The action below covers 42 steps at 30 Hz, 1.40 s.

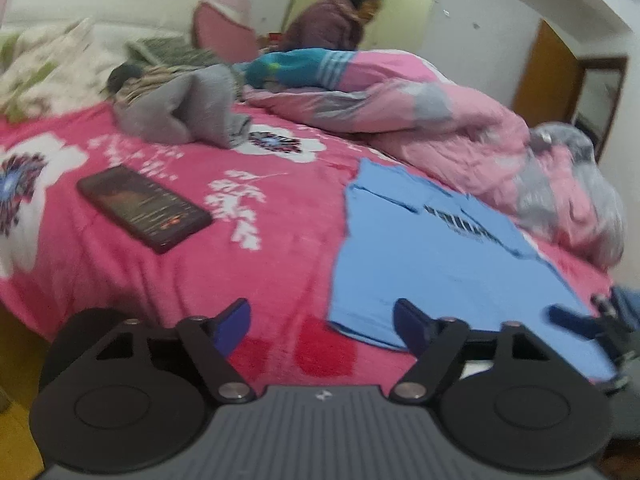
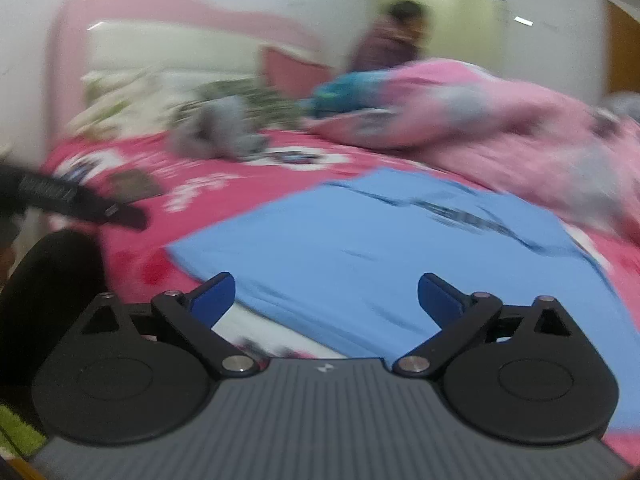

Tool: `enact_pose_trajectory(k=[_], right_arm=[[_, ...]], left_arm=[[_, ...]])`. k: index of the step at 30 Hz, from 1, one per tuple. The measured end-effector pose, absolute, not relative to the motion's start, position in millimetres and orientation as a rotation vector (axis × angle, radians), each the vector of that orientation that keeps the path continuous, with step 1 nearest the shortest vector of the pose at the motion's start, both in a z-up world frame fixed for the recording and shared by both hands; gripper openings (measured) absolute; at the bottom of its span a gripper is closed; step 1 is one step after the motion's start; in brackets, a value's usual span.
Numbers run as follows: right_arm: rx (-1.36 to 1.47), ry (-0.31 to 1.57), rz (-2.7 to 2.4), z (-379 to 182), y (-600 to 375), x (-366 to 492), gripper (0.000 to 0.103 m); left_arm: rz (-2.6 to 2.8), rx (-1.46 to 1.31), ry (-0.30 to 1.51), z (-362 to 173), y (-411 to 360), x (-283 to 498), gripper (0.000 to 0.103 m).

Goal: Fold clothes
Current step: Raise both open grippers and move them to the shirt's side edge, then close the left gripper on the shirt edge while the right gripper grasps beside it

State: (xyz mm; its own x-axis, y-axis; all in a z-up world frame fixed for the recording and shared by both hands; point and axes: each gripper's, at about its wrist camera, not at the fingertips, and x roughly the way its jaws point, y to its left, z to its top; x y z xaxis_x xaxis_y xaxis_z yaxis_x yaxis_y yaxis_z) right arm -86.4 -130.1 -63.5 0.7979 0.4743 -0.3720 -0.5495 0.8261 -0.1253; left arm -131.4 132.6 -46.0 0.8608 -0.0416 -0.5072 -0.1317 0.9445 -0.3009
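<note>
both tongs are open with nothing between their blue pads: left tongs (image 1: 322, 322) over the pink blanket (image 1: 192, 248) beside the shirt's near corner, right tongs (image 2: 326, 300) over the blue shirt (image 2: 360, 256), which lies flat on the bed. its dark print is smeared by blur. a phone (image 1: 144, 208) lies well to the left. the pink quilt (image 1: 420, 120) hides the bed's far side.

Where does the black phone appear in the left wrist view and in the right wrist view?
Left wrist view: the phone lies left of centre on the pink blanket, far left of the blue shirt.
Right wrist view: a blurred dark patch at the left is probably the phone.
Shared landmark: the grey garment behind it.
</note>
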Motion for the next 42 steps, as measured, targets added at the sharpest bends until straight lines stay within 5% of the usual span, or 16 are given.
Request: enact_pose_trajectory(k=[8,15,17,24,26,33,36,40,42], right_arm=[[-0.466,0.325,0.731,-76.3,-32.9,-68.9,0.056],[-0.552,0.351,0.786,-86.7,-7.5,-67.4,0.022],[-0.534,0.353,0.778,-84.2,-9.3,-68.0,0.004],[-0.394,0.316,0.747,-61.7,-33.1,-74.3,0.003],[-0.386,0.303,0.744,-59.6,-36.2,-77.8,0.003],[-0.380,0.286,0.747,-58.2,-38.6,-80.5,0.003],[-0.377,0.283,0.750,-58.6,-38.4,-78.5,0.003],[-0.369,0.284,0.751,-59.4,-40.7,-77.5,0.004],[-0.341,0.295,0.749,-57.2,-47.3,-77.0,0.006]], left_arm=[[0.043,-0.489,0.564,-48.7,175.6,-119.6,0.048],[-0.019,-0.581,0.562,-55.0,190.4,-110.1,0.047],[-0.069,-0.634,0.573,-58.0,194.2,-105.4,0.047],[-0.317,-0.980,0.667,-80.6,206.0,-64.3,0.051],[-0.343,-1.008,0.688,-84.7,202.5,-52.1,0.060],[-0.423,-1.086,0.786,-104.9,189.6,-5.2,0.059],[-0.448,-1.086,0.836,-115.9,179.6,14.0,0.043],[-0.468,-1.041,0.887,-124.9,165.9,26.1,0.008],[-0.464,-1.006,0.902,-126.5,160.6,28.1,0.007]])
